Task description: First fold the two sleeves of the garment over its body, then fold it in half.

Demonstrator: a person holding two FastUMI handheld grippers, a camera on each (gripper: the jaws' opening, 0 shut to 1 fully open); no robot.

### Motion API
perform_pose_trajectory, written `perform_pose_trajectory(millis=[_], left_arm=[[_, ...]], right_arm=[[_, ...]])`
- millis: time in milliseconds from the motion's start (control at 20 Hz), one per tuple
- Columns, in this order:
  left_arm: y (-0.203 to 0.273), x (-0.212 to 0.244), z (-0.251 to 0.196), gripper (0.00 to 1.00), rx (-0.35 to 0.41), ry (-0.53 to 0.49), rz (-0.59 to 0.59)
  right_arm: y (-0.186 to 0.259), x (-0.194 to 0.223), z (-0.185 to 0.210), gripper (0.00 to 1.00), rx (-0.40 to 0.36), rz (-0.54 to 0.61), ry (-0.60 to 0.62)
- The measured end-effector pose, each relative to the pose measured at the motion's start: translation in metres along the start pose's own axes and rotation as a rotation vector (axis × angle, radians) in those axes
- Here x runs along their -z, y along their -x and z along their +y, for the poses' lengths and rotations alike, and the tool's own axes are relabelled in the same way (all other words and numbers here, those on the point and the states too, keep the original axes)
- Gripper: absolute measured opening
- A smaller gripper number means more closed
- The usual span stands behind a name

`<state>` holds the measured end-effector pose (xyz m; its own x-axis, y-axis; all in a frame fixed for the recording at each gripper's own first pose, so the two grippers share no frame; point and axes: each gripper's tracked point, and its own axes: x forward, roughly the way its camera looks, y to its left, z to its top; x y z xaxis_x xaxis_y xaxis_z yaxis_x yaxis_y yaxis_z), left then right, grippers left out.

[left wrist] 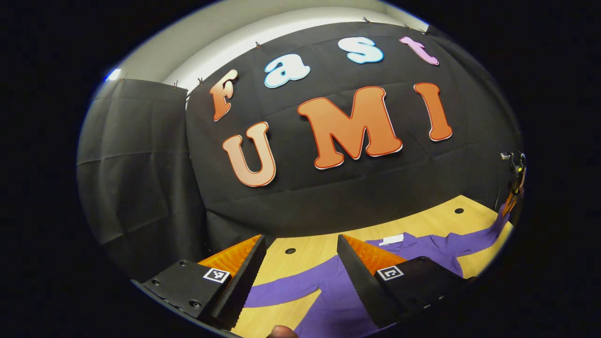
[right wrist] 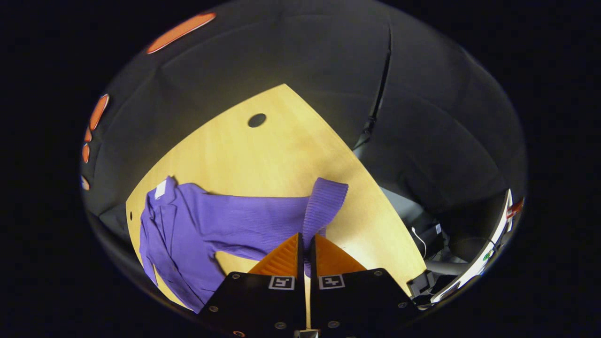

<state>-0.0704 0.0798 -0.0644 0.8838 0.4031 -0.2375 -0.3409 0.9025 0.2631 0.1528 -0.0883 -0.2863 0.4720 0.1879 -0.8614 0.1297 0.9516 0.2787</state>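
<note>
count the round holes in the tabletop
2 in the left gripper view: one hole between the left gripper's fingers, another hole far right near the wall. The garment may hide more.

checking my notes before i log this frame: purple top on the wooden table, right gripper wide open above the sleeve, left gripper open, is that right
One slip: the right gripper is not wide open. The right gripper view shows its fingers closed on the cuff end of the purple top's sleeve, lifting it. The rest stands: the purple top lies on the wooden table, and the left gripper is open.
</note>
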Motion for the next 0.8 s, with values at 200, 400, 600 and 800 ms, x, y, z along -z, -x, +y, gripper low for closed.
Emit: perform_pose_trajectory(millis=[200,400,600,800], left_arm=[[-0.005,0.021,0.041,0.98,-0.011,0.045,0.013],[-0.009,0.044,0.083,0.98,-0.035,0.068,0.030],[-0.013,0.062,0.119,0.98,-0.054,0.080,0.038],[-0.016,0.078,0.149,0.98,-0.067,0.089,0.049]], right_arm=[[0.031,-0.002,0.063,0.04,-0.022,-0.040,0.109],[0.055,0.006,0.122,0.04,-0.044,-0.065,0.200],[0.073,0.021,0.177,0.04,-0.080,-0.072,0.251],[0.085,0.031,0.225,0.04,-0.105,-0.086,0.299]])
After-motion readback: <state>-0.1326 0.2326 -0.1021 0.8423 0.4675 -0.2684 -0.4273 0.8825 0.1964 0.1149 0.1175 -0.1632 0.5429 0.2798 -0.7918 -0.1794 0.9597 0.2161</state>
